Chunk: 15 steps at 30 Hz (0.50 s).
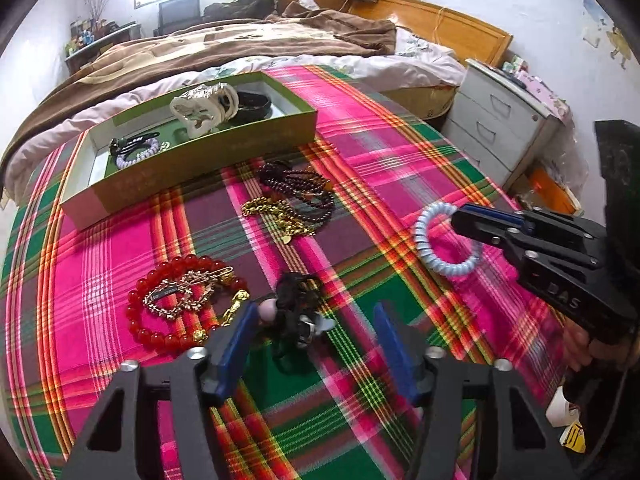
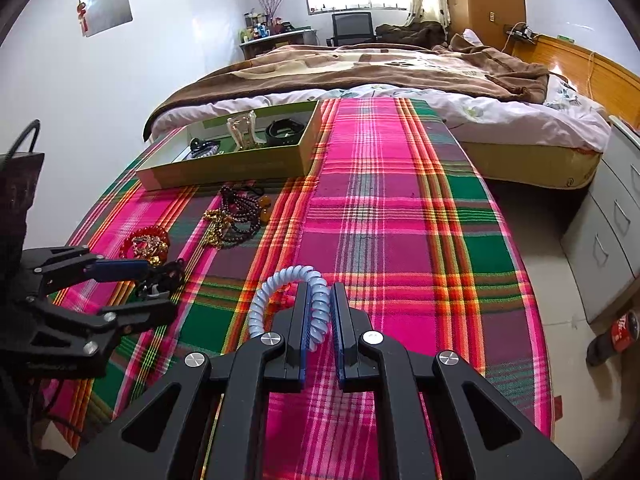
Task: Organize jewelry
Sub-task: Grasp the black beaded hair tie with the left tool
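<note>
A green box [image 1: 208, 160] [image 2: 240, 168] at the table's far side holds a white piece, a black band and a pale coil tie. On the plaid cloth lie dark brown beads [image 1: 304, 192] [image 2: 244, 216], a gold chain [image 1: 276, 216], a red bead bracelet [image 1: 176, 304] [image 2: 146, 240] with gold clips, and a black hair tie [image 1: 298, 312] [image 2: 162, 276]. My left gripper [image 1: 314, 328] [image 2: 140, 286] is open, its fingers on either side of the black hair tie. My right gripper [image 2: 320, 300] [image 1: 460, 220] is shut on a light blue coil hair tie [image 2: 280, 296] [image 1: 440, 240], just above the cloth.
A bed [image 2: 400, 72] with a brown blanket stands beyond the table. Grey drawers [image 1: 500, 120] [image 2: 612, 220] stand to the right. A cola bottle [image 2: 616, 336] lies on the floor. A paper cup [image 1: 560, 408] sits low at the right.
</note>
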{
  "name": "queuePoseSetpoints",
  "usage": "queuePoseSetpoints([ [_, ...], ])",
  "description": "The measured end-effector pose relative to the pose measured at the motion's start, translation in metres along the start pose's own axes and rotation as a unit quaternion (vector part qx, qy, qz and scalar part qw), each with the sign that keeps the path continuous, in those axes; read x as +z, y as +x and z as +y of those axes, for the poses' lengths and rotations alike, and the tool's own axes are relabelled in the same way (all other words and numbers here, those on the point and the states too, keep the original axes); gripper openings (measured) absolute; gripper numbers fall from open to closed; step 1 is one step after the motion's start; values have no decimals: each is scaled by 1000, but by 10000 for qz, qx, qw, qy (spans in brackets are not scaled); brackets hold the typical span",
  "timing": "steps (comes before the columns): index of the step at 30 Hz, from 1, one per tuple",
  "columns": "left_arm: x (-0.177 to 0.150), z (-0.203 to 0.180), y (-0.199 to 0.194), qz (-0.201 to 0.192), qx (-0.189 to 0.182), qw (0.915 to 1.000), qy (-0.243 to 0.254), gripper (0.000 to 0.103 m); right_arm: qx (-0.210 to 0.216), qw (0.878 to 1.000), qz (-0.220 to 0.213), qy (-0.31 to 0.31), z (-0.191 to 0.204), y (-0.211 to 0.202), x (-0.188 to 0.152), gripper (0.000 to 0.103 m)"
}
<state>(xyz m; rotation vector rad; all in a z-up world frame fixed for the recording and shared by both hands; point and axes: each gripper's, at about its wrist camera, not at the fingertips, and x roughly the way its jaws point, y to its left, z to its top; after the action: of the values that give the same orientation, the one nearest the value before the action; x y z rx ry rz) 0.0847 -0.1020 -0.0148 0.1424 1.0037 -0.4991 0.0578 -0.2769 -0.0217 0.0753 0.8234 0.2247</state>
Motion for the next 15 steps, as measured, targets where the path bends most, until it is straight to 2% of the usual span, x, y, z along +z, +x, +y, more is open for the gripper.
queuePoseSetpoints([
  [6,2,3,6,37,138,9999,-78,39,12,10000,-23,38,-3,-2,-2,10],
  [15,6,6,-2,-112,160,9997,-158,27,11,10000,-51,48,-4,-3,-1,10],
])
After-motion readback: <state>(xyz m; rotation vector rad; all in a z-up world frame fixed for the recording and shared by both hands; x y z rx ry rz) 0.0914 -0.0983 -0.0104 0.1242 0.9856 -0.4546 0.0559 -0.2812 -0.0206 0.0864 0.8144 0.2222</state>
